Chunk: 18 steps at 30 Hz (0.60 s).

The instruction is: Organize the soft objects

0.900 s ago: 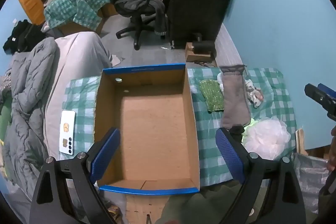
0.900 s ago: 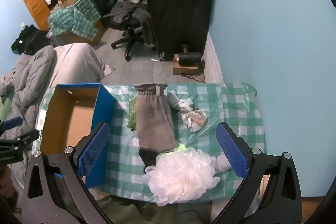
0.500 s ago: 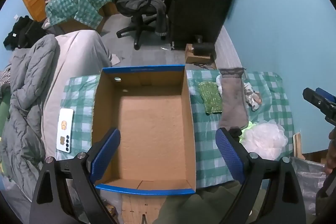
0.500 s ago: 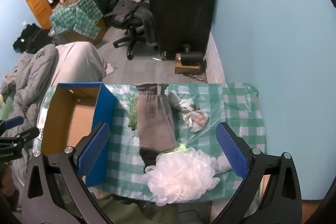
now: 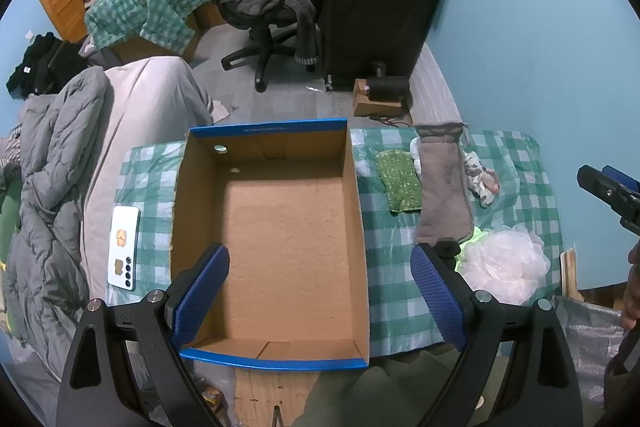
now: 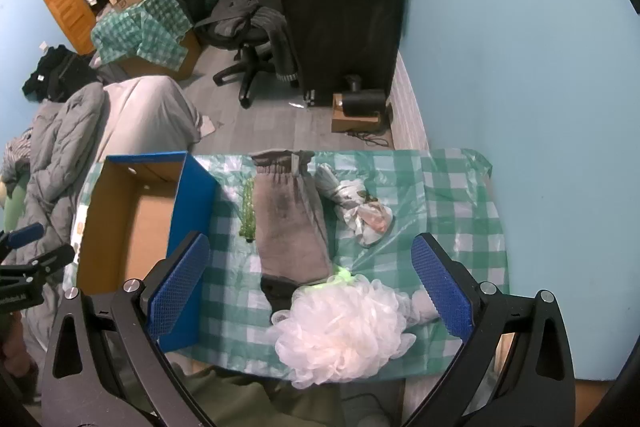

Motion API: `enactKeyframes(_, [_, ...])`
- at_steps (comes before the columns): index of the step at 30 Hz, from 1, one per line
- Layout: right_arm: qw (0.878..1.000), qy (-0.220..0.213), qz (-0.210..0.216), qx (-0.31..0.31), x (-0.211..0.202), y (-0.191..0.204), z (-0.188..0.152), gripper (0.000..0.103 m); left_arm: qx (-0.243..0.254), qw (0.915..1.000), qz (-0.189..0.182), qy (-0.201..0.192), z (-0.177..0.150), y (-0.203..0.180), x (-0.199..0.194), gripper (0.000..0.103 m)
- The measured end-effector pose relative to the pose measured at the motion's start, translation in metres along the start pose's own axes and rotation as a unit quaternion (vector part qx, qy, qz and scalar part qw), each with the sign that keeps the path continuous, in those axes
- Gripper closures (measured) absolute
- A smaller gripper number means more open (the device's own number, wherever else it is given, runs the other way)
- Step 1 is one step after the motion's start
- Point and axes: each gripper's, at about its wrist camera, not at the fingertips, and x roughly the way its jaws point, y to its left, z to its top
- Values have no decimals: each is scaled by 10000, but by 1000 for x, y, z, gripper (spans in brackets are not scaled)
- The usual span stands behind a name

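Starting out, I hold both tongs spread and empty: left gripper [image 5: 320, 291] over the bare cardboard box [image 5: 276, 227], right gripper [image 6: 308, 281] above the white bath pouf [image 6: 340, 331], which I'd pinch next.

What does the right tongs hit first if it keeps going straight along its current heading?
Most likely the white bath pouf: it sits low between the open right tongs, nearest the fingers. The grey cloth lies just beyond. Depth is hard to judge through the fisheye, so it might instead land on the checkered tablecloth.
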Motion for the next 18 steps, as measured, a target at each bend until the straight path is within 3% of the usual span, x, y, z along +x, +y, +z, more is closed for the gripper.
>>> enactKeyframes(18, [10000,21,36,15,-1,0,1,2,43,10000,45,33,3,-8,-1,10])
